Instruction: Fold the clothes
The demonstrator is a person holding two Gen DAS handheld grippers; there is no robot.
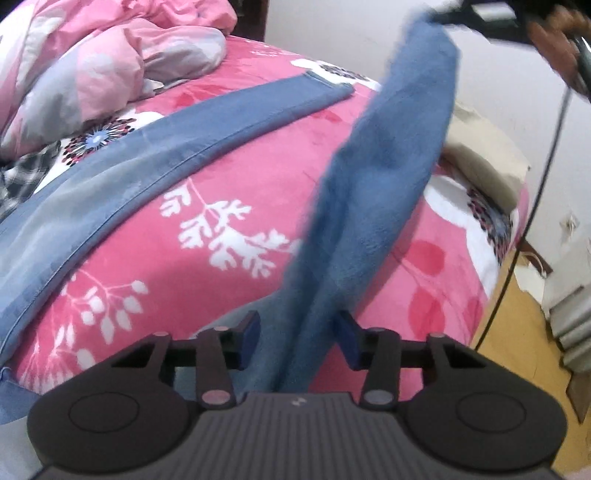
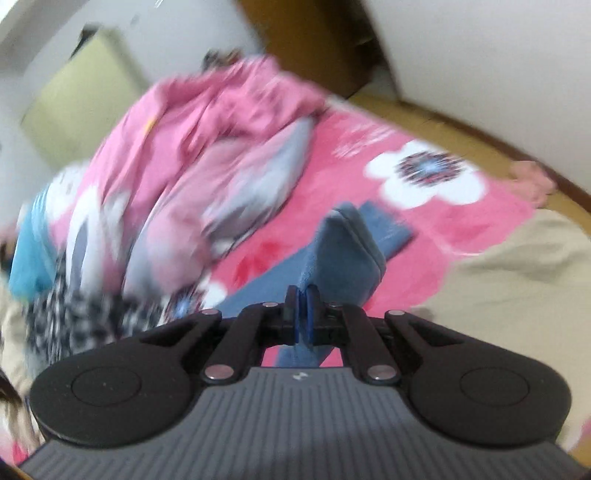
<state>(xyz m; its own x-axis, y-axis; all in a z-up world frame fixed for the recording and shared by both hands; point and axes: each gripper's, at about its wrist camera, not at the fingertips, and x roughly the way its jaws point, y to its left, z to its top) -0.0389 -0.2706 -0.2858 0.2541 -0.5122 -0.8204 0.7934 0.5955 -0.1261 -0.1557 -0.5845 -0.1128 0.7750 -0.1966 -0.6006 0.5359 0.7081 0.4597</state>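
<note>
A pair of blue trousers lies on the pink flowered bedspread (image 1: 221,206). One leg (image 1: 207,129) lies flat, running from lower left to upper middle. The other leg (image 1: 388,166) is lifted off the bed. It hangs from my right gripper (image 1: 454,14), blurred at the top right with a hand behind it. My left gripper (image 1: 299,334) is open. The lifted leg runs down between its blue pads (image 1: 349,341) without being pinched. In the right wrist view my right gripper (image 2: 303,314) is shut on the folded edge of the blue cloth (image 2: 343,251).
A crumpled pink and grey quilt (image 1: 110,55) is heaped at the back left of the bed (image 2: 207,147). A checked cloth (image 1: 22,177) lies at the left edge. A beige pillow (image 1: 480,158) sits at the right edge, above the wooden floor (image 1: 517,332). A black cable (image 1: 546,166) hangs at right.
</note>
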